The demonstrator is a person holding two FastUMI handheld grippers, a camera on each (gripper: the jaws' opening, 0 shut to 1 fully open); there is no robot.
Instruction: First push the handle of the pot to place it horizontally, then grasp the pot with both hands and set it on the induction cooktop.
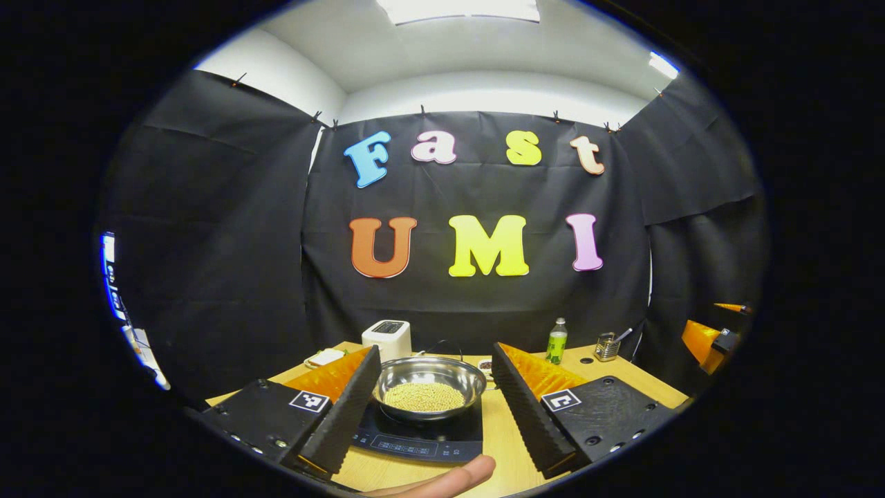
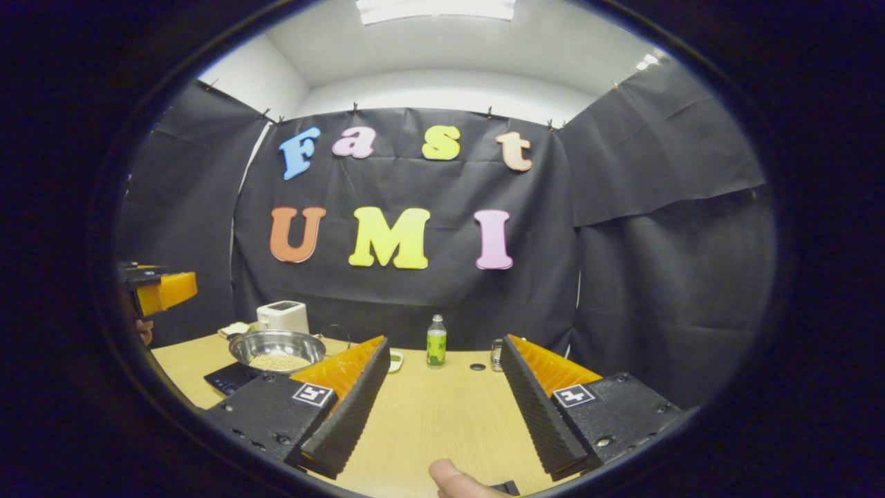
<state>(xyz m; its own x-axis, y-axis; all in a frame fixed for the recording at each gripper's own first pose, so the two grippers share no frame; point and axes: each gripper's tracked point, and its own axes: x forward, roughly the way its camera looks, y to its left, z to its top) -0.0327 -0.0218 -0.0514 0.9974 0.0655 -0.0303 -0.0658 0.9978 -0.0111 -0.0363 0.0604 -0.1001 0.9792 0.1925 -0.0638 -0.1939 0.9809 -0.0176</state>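
Steel pot (image 1: pixel 429 387) of beans, seated on induction cooktop (image 1: pixel 415 436) between spread left gripper (image 1: pixel 432 408) jaws; right gripper (image 2: pixel 442 404) jaws spread, empty; careless nudge risks spilling.

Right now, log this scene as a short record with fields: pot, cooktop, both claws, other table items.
pot: steel pot sits on the cooktop, pale grains inside; handle not discernible
cooktop: black induction cooktop on the wooden table
left claw: left claw open, held back from the table, pot seen between its fingers
right claw: right claw open over bare table, pot off to its left
other items: white toaster, green bottle, small glass jar
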